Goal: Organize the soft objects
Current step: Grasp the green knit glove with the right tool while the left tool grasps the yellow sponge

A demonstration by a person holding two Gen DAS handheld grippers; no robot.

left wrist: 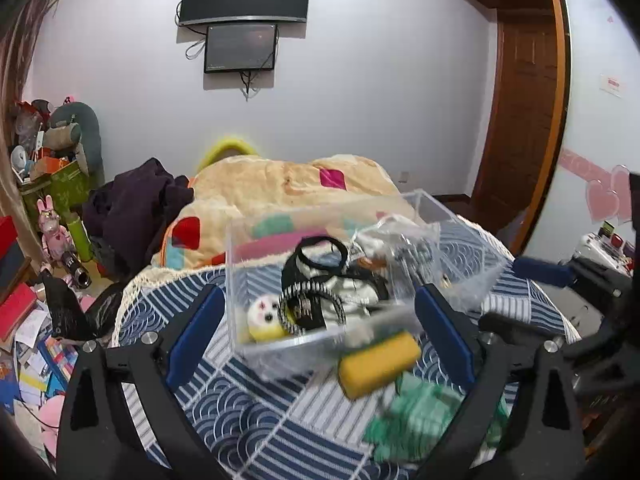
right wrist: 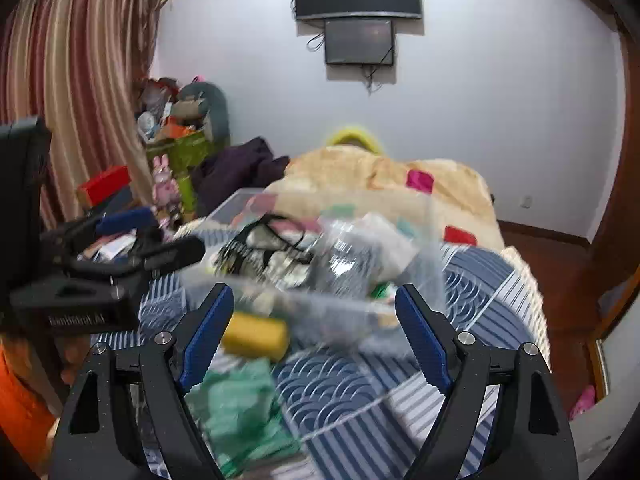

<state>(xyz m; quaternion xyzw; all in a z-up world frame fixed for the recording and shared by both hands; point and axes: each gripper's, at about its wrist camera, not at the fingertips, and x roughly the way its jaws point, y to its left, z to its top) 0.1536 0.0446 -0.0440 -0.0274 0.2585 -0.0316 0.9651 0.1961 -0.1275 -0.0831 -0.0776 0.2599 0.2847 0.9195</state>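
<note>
A clear plastic box (left wrist: 256, 240) stands on the blue patterned bedspread (left wrist: 256, 416). It holds black hair bands, a small white-and-yellow plush (left wrist: 264, 318) and a clear bag. A yellow sponge (left wrist: 378, 362) and a green cloth (left wrist: 416, 420) lie on the bedspread just in front of the box. My left gripper (left wrist: 320, 332) is open, its fingers on either side of the box's near wall. My right gripper (right wrist: 316, 332) is open and empty above the bedspread, with the sponge (right wrist: 256, 336) and green cloth (right wrist: 244, 412) by its left finger. The box (right wrist: 248, 204) is blurred there.
A cream blanket (left wrist: 280, 188) with coloured patches is heaped behind the box, with dark purple clothes (left wrist: 132, 208) to its left. Cluttered floor and toys lie at far left. A wooden door (left wrist: 520, 120) stands at right. The other gripper (right wrist: 80, 280) shows at the left of the right wrist view.
</note>
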